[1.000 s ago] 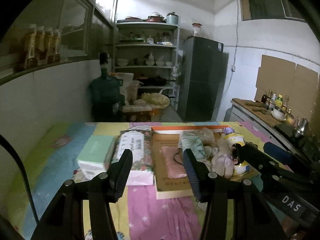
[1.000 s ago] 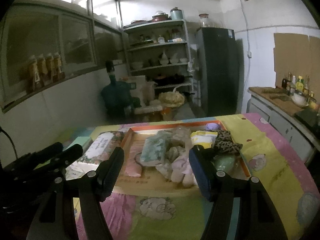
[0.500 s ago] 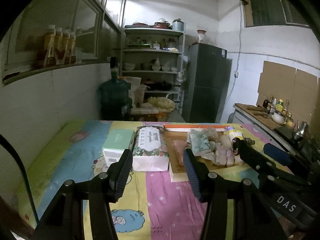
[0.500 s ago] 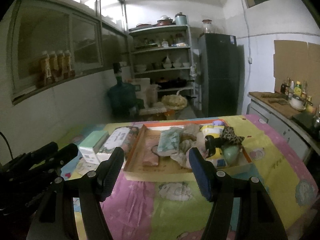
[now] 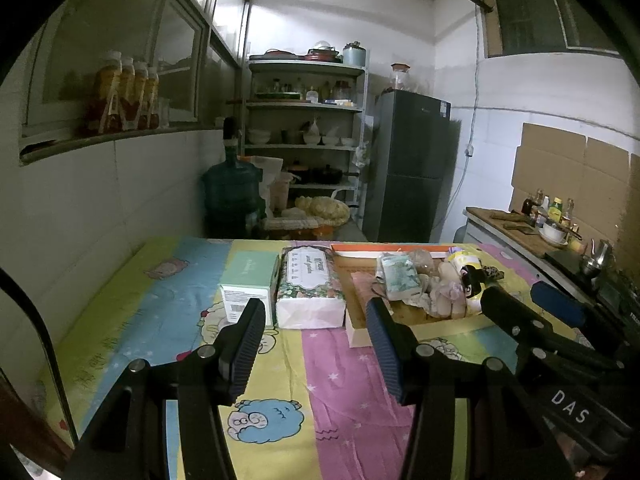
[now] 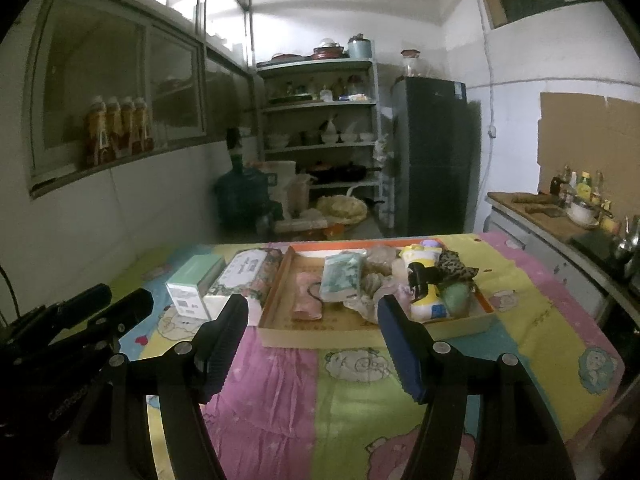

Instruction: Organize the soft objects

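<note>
Left gripper (image 5: 314,320): black two-finger tool, jaws standing apart with nothing between them, hovering over the near part of the table, pointing at the packs.
Right gripper (image 6: 312,320): same build, jaws wide and empty, aimed at the near wall of the tray.
Table cover (image 6: 352,412): cartoon-print cloth in pink, yellow, green and blue panels.
Tray (image 6: 372,332): shallow orange-rimmed cardboard tray, far centre of the table, and it's crowded.
Soft pile (image 6: 372,284): pale crumpled cloths heaped in the middle of the tray, shapes hard to separate.
Teal patterned soft pouch (image 6: 342,276): lying on the pile's left edge, slightly tilted.
Pink folded cloth (image 6: 306,300): flat on the tray floor, left side.
Leopard-print fabric piece (image 6: 456,266): far right of the tray, bunched.
Yellow-and-white bottle (image 6: 424,284): on its side, right of the pile.
Floral-wrapped tissue pack (image 5: 310,284): just left of the tray, outside it.
Mint-green box (image 5: 250,280): touching or just beside the tissue pack, further left.
</note>
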A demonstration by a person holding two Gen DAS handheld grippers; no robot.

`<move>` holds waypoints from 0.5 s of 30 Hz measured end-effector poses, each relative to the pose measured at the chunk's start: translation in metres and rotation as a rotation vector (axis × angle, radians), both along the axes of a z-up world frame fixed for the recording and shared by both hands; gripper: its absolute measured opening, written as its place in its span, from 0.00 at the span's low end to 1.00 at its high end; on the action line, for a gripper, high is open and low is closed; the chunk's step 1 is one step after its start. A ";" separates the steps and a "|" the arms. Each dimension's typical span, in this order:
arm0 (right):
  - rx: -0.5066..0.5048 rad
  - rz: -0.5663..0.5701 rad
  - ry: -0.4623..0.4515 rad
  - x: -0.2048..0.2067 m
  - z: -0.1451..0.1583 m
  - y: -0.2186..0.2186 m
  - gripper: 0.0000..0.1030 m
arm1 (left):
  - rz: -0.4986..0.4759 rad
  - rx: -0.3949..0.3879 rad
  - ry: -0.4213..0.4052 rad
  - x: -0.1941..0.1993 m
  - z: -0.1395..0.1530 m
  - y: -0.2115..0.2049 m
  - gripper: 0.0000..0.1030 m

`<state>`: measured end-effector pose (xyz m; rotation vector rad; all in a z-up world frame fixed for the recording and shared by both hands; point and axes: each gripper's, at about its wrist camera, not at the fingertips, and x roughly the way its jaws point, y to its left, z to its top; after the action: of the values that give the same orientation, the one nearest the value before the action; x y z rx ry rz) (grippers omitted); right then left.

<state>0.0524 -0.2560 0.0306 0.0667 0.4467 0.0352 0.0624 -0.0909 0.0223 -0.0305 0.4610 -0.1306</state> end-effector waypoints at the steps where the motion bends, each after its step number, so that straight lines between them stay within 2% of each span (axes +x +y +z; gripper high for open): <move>1: 0.000 -0.001 -0.001 -0.001 -0.001 0.001 0.67 | 0.001 0.000 0.000 -0.001 0.000 0.001 0.51; 15: -0.008 0.006 -0.001 -0.004 -0.002 0.006 0.67 | 0.009 0.004 -0.001 -0.005 -0.001 0.005 0.51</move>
<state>0.0488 -0.2496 0.0288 0.0572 0.4462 0.0397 0.0575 -0.0856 0.0217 -0.0282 0.4601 -0.1207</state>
